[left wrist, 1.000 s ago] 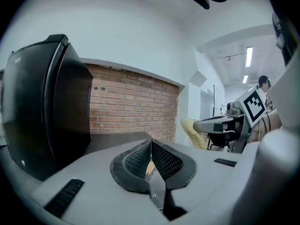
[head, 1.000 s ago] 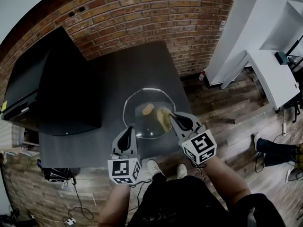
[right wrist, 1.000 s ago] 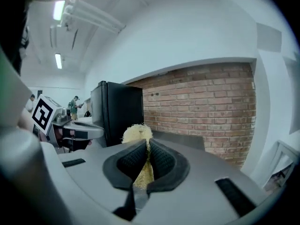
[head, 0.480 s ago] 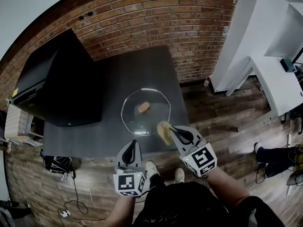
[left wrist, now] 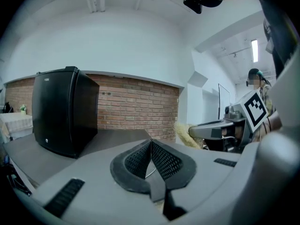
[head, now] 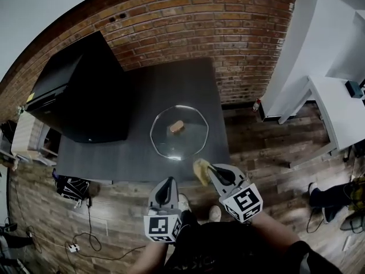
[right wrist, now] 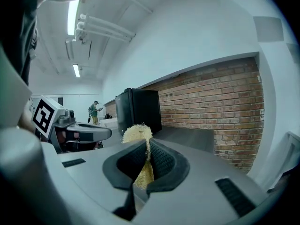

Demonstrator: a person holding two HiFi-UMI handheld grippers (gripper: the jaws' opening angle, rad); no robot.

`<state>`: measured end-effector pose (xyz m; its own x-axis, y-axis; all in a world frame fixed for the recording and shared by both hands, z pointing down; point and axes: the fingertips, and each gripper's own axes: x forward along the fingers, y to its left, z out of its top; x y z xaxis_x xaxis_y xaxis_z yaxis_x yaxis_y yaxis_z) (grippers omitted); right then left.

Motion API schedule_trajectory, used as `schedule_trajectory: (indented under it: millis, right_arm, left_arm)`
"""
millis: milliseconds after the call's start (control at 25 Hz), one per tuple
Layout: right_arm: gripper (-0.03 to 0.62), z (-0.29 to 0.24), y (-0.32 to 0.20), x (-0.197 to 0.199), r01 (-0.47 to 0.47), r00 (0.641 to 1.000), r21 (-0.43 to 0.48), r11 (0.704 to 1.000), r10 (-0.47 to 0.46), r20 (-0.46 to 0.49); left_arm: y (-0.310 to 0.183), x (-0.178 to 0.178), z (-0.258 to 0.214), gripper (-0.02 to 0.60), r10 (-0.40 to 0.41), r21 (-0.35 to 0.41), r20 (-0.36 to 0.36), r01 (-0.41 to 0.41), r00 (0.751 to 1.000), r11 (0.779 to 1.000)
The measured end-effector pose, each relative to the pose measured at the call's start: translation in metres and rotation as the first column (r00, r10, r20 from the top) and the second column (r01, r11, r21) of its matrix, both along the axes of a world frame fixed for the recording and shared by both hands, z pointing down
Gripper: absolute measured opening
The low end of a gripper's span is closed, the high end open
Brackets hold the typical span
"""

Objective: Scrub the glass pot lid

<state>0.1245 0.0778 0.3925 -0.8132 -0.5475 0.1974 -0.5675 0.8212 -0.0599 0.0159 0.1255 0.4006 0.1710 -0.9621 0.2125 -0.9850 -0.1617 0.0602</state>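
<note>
The glass pot lid (head: 179, 133) lies flat on the dark grey table (head: 142, 101), its wooden knob (head: 176, 127) up. My right gripper (head: 209, 172) is shut on a yellow fibrous scrubber (head: 201, 171), held off the table's near edge, clear of the lid. The scrubber (right wrist: 138, 139) shows pinched between its pads in the right gripper view. My left gripper (head: 166, 188) is shut with nothing in it, drawn back over the floor near my body; its pads (left wrist: 151, 157) meet in the left gripper view.
A black mini fridge (head: 80, 96) stands on the table's left part. A brick wall (head: 228, 33) runs behind the table. White furniture (head: 319, 67) stands to the right. Cables (head: 85, 233) lie on the wooden floor at the left.
Both grippers have pulled back toward my body, off the lid and past the table's near edge. The scrubber came away from the glass, still in the right gripper.
</note>
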Motion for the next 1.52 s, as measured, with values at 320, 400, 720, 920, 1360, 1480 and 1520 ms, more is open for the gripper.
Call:
schedule_trajectory:
  millis: [320,400,720,920,1360,1480,1520]
  right_arm:
    - [0.025,0.0,0.016,-0.002,0.028,1.0,-0.004,1.0,-0.028,0.01]
    - [0.025,0.0,0.017,-0.002,0.03,0.999,-0.003,1.0,-0.03,0.012]
    - [0.025,0.001,0.015,0.005,0.024,1.0,-0.017,1.0,-0.024,0.016]
    - [0.025,0.002,0.014,0.005,0.024,1.0,-0.017,1.0,-0.024,0.015]
    - [0.025,0.005,0.013,0.0,0.042,0.999,-0.018,0.999,-0.042,-0.001]
    - [0.025,0.005,0.013,-0.002,0.045,0.999,-0.022,0.999,-0.045,-0.004]
    - [0.025,0.005,0.013,-0.003,0.048,0.999,-0.022,0.999,-0.048,-0.004]
  left_arm:
    - [0.012,0.003,-0.003,0.034,-0.019,-0.004,0.015,0.019,1.0,1.0]
    - [0.013,0.004,-0.001,0.034,-0.019,-0.012,0.012,0.02,1.0,1.0]
    - [0.01,0.008,-0.004,0.034,-0.02,-0.005,0.007,0.02,1.0,1.0]
    - [0.008,0.008,-0.003,0.034,-0.014,-0.003,0.009,0.014,1.0,1.0]
    - [0.006,0.005,-0.002,0.034,-0.023,-0.012,0.005,0.023,1.0,1.0]
    - [0.007,0.003,0.0,0.034,-0.027,-0.014,0.004,0.027,1.0,1.0]
    - [0.007,0.002,0.0,0.034,-0.028,-0.015,0.005,0.028,1.0,0.999]
